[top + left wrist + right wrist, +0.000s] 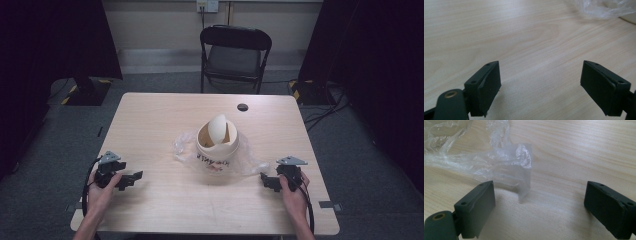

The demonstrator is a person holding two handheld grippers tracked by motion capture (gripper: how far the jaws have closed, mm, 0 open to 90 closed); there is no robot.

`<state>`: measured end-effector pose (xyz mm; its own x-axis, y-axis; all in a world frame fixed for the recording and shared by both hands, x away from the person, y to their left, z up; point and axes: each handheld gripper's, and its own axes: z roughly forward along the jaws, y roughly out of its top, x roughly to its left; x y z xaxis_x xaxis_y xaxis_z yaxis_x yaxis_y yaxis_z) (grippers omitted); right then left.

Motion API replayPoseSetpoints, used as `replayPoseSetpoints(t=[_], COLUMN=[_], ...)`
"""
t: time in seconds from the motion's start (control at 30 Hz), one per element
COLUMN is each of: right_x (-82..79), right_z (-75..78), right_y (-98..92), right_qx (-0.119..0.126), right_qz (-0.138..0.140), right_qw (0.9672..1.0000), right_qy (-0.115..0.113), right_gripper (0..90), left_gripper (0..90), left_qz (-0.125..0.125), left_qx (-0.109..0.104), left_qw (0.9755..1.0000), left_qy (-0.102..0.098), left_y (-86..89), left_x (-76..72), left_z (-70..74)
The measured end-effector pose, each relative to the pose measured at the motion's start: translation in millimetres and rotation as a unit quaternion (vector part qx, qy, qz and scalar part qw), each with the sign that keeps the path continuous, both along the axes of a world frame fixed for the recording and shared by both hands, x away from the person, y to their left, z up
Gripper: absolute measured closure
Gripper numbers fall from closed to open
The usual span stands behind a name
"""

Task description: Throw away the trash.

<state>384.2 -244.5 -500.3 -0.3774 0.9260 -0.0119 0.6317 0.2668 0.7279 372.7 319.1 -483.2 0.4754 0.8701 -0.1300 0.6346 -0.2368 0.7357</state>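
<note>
Worktop (150,125) carries a cream swing-lid bin (217,148) at its centre, sitting on a clear plastic bag (246,161). Left tool (131,180) and right tool (266,181) rest near the front corners, jaws apart, empty; the bag's edge lies just ahead of the right one.

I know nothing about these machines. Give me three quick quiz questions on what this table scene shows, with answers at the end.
1. True or false: the left gripper is clamped on the clear plastic bag.
2. What does the cream bin stand on: A) the black chair, B) the plastic bag, C) bare wood?
3. Whose jaws have a flap of plastic bag lying just ahead of them?

Key
1. False: in the left gripper view its jaws stand apart over bare table.
2. B.
3. The right gripper; in the right gripper view the flap lies ahead of its open jaws.
</note>
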Motion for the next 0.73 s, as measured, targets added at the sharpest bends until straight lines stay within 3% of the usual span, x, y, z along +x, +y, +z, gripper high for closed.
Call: replayPoseSetpoints(t=[0.2, 0.33, 0.37, 0.43, 0.73], right_x=[-0.1, -0.1, -0.1, 0.0, 0.0], right_z=[0.0, 0.0, 0.0, 0.0, 0.0], right_y=[0.0, 0.0, 0.0, 0.0, 0.0], right_qx=[0.000, 0.000, 0.000, 0.000, 0.000], right_qz=[0.000, 0.000, 0.000, 0.000, 0.000], right_qw=[1.0000, 1.0000, 1.0000, 1.0000, 1.0000], right_qy=[0.000, 0.000, 0.000, 0.000, 0.000], right_gripper=[9.0, 9.0, 9.0, 9.0, 9.0], left_gripper=[15.7, 15.3, 14.8, 14.7, 14.0], left_qz=[0.007, 0.007, 0.006, 0.008, 0.012], left_qx=[0.018, 0.035, 0.051, 0.061, 0.056], left_qw=[0.9997, 0.9994, 0.9984, 0.9977, 0.9980], left_qy=[0.012, -0.005, -0.025, -0.030, -0.028], left_y=[-0.7, -3.1, -6.1, -7.1, -7.6], left_x=[-1.3, -3.7, -5.6, -6.2, -6.1], left_z=[-12.0, -14.6, -18.4, -18.5, -18.9])
